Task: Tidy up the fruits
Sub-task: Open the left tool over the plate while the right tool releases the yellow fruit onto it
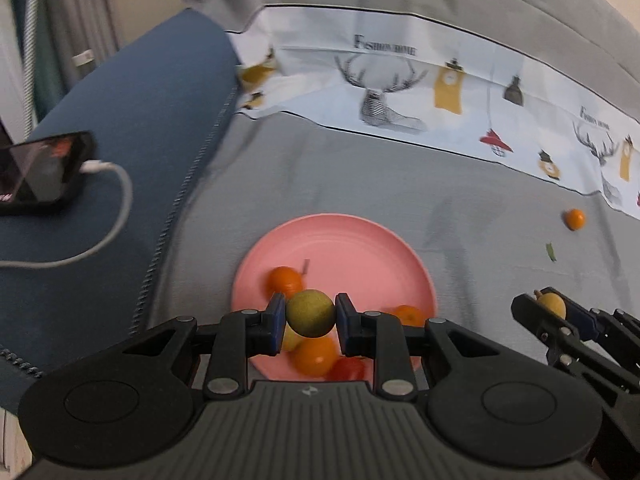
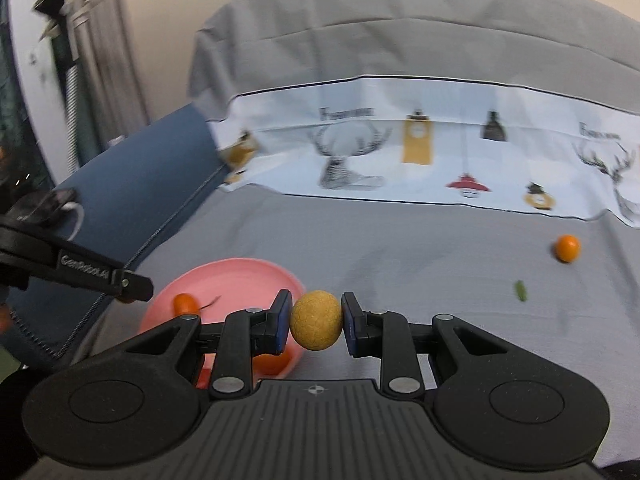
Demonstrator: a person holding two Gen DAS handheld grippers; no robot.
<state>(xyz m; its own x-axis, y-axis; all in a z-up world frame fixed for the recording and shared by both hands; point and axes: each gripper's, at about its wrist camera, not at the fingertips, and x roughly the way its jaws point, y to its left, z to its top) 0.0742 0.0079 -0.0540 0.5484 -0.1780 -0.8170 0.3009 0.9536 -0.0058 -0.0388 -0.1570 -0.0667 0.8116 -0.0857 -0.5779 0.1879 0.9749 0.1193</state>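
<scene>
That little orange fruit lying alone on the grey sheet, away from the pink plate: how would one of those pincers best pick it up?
The lone orange fruit is small and round and sits free on the grey sheet, nothing touching it. Probably best to come from above and close the pads across its widest middle. Both the left gripper and the right gripper already clamp a fruit that way.

Phone (image 1: 44, 172) charging, white cable (image 1: 108, 216), deer-print cloth (image 1: 400, 92)

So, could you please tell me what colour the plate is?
Pink; the plate shows best in the left wrist view.
</scene>
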